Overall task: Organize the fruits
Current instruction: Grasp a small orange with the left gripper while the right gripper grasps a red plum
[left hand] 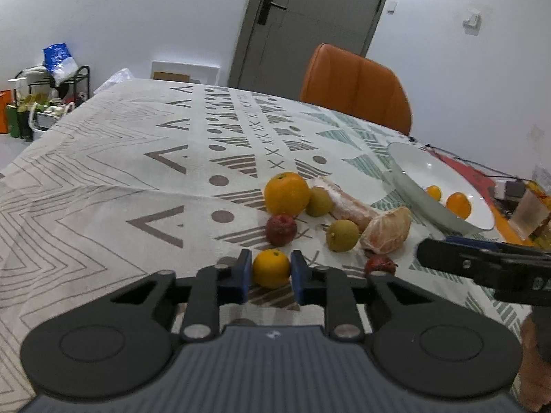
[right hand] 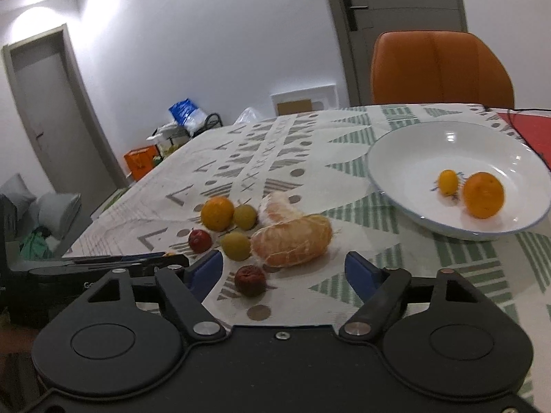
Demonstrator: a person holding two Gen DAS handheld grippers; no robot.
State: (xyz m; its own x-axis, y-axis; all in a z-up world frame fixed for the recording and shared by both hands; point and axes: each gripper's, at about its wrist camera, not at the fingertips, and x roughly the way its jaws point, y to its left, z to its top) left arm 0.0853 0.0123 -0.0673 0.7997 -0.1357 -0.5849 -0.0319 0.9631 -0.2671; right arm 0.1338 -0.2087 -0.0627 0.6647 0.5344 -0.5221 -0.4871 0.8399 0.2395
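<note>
My left gripper (left hand: 271, 270) is shut on a small orange (left hand: 271, 267) low over the cloth. Beyond it lie a larger orange (left hand: 286, 193), a red fruit (left hand: 280, 229), two yellow-green fruits (left hand: 342, 235), peeled citrus pieces (left hand: 387, 230) and a dark red fruit (left hand: 380, 264). The white bowl (left hand: 413, 168) at right holds two oranges (left hand: 458, 204). My right gripper (right hand: 284, 268) is open and empty, its jaws either side of the dark red fruit (right hand: 250, 280), just short of the peeled citrus (right hand: 292, 241). The bowl (right hand: 406, 144) holds an orange (right hand: 483, 194) and a smaller one (right hand: 448, 181).
An orange chair (left hand: 354, 86) stands behind the patterned tablecloth (left hand: 120, 158). Cables and small items (left hand: 516, 192) lie past the bowl at the far right. A cluttered rack (left hand: 48, 96) stands on the floor at left.
</note>
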